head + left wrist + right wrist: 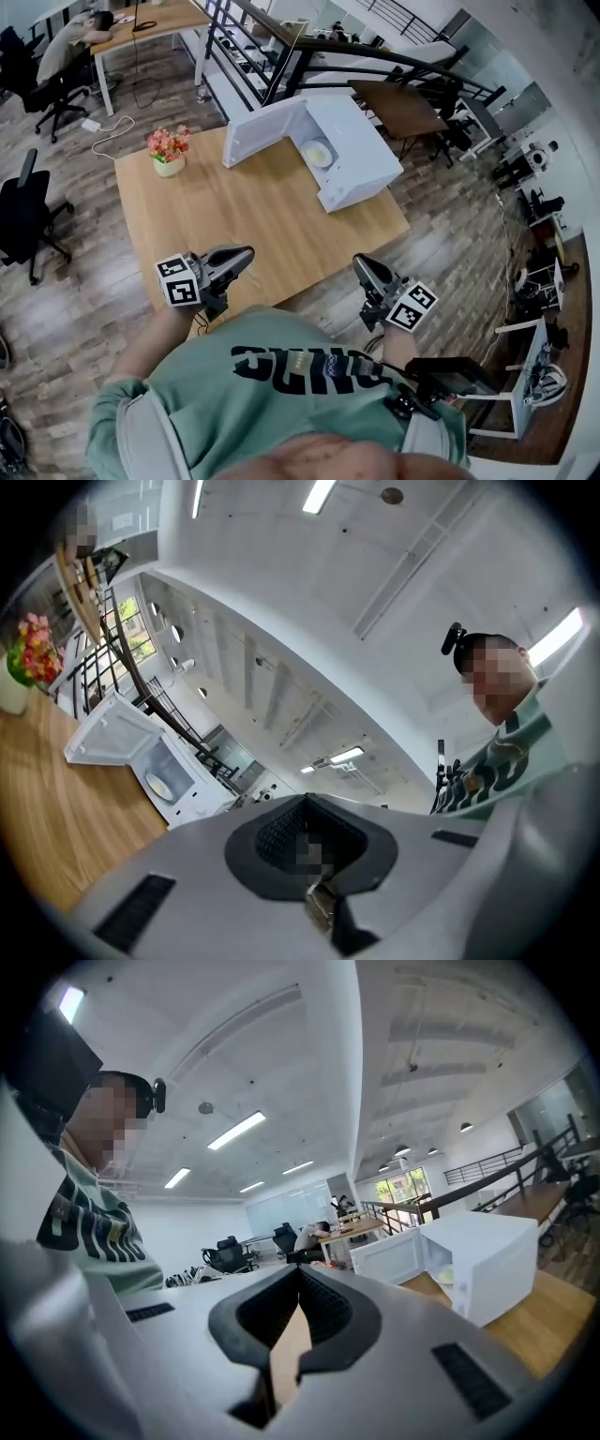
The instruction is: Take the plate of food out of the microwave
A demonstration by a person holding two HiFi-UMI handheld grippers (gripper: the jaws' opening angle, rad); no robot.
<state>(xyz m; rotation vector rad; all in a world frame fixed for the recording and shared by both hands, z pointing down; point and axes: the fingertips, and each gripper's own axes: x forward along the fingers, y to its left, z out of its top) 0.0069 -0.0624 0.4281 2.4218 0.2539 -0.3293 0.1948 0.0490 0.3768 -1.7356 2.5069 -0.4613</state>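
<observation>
1. A white box-shaped microwave [356, 159] stands door open on a light wooden table [234, 225]; a round white plate of pale food [318, 153] sits inside.
2. Left tongs [246, 253] and right tongs [360, 263] are closed, empty, well away.
3. The plate looks rigid, breakable, slippery; grip its rim.
4. Shirt lettering is unreadable.

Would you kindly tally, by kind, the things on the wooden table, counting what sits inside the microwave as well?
Microwave: 1
Plate of food: 1
Pot of flowers: 1
Total: 3
</observation>
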